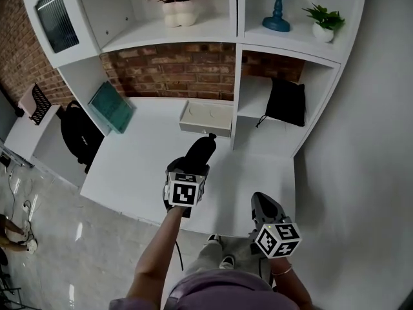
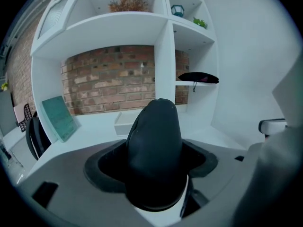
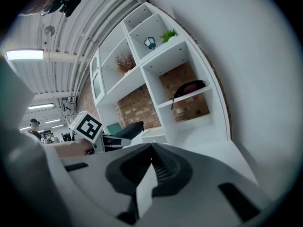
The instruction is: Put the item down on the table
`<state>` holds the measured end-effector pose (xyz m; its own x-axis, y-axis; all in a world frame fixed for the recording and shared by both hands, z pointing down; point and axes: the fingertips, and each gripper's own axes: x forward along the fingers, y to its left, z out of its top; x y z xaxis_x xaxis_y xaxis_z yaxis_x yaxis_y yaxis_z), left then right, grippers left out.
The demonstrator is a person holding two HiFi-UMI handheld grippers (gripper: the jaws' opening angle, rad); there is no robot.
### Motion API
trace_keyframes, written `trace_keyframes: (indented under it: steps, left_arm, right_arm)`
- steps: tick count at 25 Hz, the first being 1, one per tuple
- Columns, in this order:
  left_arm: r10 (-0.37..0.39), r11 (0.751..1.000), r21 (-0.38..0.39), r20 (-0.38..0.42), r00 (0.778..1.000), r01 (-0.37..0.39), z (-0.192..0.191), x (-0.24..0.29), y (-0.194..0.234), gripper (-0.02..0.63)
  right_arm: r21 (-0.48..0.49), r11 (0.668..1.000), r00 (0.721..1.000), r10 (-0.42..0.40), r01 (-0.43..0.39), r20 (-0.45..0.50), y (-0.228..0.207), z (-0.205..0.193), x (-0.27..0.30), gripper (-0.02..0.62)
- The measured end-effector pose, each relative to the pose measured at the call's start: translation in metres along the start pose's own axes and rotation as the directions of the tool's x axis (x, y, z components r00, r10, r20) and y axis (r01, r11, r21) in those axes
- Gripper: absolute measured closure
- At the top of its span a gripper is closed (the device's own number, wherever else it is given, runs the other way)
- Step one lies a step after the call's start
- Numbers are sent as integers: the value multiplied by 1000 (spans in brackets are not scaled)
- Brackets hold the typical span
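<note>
The black item [image 2: 158, 126], rounded and tapering to a blunt tip, sits between the jaws of the left gripper [image 2: 152, 163], which are spread wide and grasp it on both sides, its tip sticking out past them. In the head view the item [image 1: 201, 148] is held over the white table [image 1: 142, 166], toward the middle of its front half, and does not appear to rest on the top. Just beyond it a low white box [image 1: 205, 118] lies against the brick back wall [image 1: 174, 70]. A teal board [image 1: 111, 106] leans at the table's left end, and a black backpack [image 1: 80, 134] stands past that edge. To the right of the box an upright panel splits off a side shelf where a black bag [image 1: 286, 102] sits. On the shelves above are a dried plant in a white vase [image 1: 181, 5], a blue lantern [image 1: 277, 5] and a small green plant in a white pot [image 1: 324, 23]. The right gripper [image 3: 151, 150] is clenched, its ribbed pads meeting with nothing between them; in the head view it [image 1: 259, 202] hangs near the table's front right corner, well apart from the left gripper [image 1: 193, 163]
</note>
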<state>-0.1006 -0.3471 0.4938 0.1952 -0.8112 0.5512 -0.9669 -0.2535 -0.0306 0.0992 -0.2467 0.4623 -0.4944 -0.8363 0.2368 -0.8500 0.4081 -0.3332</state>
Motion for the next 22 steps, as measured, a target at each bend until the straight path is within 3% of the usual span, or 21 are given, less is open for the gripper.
trace_keyframes:
  steps: [10,22]
  left_arm:
    - [-36,992,121,-39,999,40,34,91,19,262]
    - [-57,975,209,-117,991,81,61,181,24,262]
  right_arm:
    - [8,999,999,-53,53,-13,-9,8,46,594]
    - [20,991,991,-129,130,-30,-30,11,69,594]
